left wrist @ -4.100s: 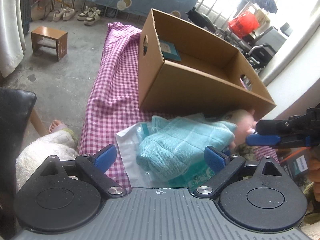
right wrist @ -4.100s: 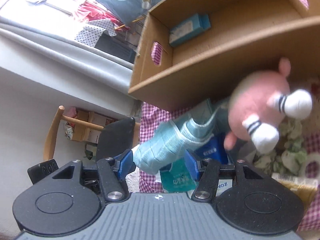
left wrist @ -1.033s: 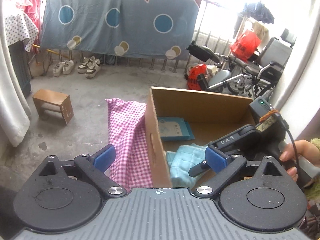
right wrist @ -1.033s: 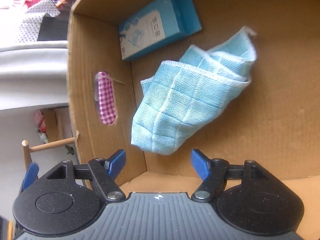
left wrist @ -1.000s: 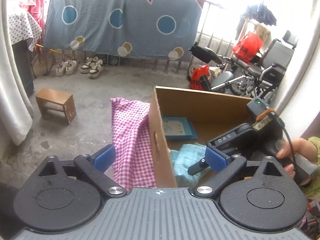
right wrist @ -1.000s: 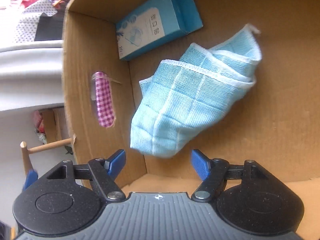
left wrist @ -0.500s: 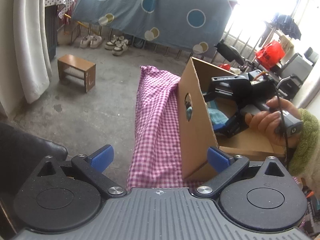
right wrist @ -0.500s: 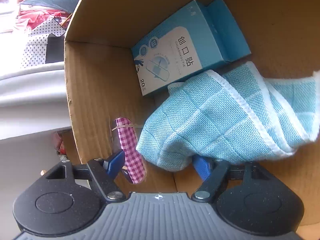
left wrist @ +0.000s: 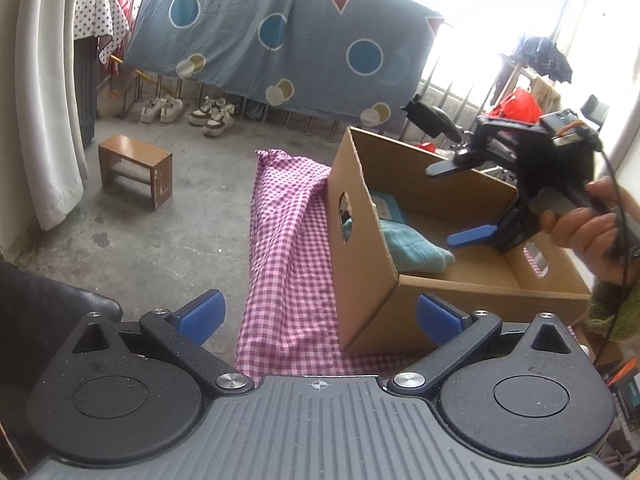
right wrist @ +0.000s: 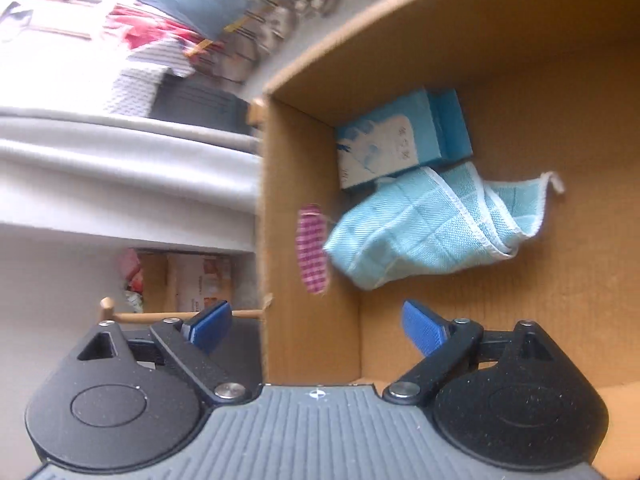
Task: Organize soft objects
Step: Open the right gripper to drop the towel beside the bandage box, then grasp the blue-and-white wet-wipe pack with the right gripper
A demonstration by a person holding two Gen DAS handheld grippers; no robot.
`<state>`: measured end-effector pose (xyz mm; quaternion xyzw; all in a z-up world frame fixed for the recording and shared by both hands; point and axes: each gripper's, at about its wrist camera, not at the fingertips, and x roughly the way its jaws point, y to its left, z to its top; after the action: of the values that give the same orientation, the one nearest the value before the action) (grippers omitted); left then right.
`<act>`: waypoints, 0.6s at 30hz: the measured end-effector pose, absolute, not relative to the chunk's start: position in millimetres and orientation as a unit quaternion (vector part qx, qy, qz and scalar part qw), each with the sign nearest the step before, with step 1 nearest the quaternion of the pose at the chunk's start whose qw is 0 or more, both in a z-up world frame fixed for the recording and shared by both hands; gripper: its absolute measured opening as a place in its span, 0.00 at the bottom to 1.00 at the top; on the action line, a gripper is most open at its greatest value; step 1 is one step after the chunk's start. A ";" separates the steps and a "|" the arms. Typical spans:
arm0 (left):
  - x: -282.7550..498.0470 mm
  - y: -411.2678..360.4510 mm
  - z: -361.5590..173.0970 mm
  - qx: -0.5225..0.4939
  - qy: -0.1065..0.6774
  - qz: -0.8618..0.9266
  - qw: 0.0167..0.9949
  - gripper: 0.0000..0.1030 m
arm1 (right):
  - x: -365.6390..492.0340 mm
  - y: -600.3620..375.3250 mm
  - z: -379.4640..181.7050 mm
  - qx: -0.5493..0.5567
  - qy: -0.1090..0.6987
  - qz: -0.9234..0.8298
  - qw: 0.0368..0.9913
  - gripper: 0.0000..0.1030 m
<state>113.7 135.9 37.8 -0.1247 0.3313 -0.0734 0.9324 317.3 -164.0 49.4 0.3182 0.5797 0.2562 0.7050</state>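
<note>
The left tongs (left wrist: 318,314) gape wide, gripping nothing. Ahead and to their right, a bare hand (left wrist: 588,222) holds the right tongs (right wrist: 316,322), also spread wide and unloaded.

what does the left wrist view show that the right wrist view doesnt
Only the left wrist view shows the right tongs from outside, open and empty above the cardboard box, the hand holding them, the checked cloth under the box, and the wooden stool. Only the right wrist view shows the whole light blue towel crumpled on the box floor against the blue carton. Both show the box, towel and carton inside.
</note>
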 end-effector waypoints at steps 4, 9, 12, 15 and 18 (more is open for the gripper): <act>102.9 133.9 43.0 -0.126 0.321 -0.088 0.935 1.00 | 261.6 -184.7 109.6 0.301 0.506 0.298 0.752 0.98; 86.8 133.9 44.9 -0.165 0.319 -0.130 0.924 1.00 | 176.9 -199.3 170.3 0.205 0.406 0.295 0.840 1.00; 75.6 124.2 41.2 -0.158 0.326 -0.145 0.921 1.00 | 124.4 -207.4 184.1 0.137 0.342 0.265 0.891 1.00; 67.7 108.4 31.9 -0.142 0.354 -0.167 0.909 1.00 | 83.7 -207.1 177.7 0.085 0.294 0.244 0.920 1.00; 62.6 88.8 17.1 -0.102 0.392 -0.174 0.897 1.00 | 62.1 -197.7 151.0 0.067 0.296 0.258 0.917 1.00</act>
<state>62.6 88.8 17.1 -0.1021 0.3924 -0.1738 0.8974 62.1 -197.7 151.0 0.0669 0.2957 0.2577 0.9174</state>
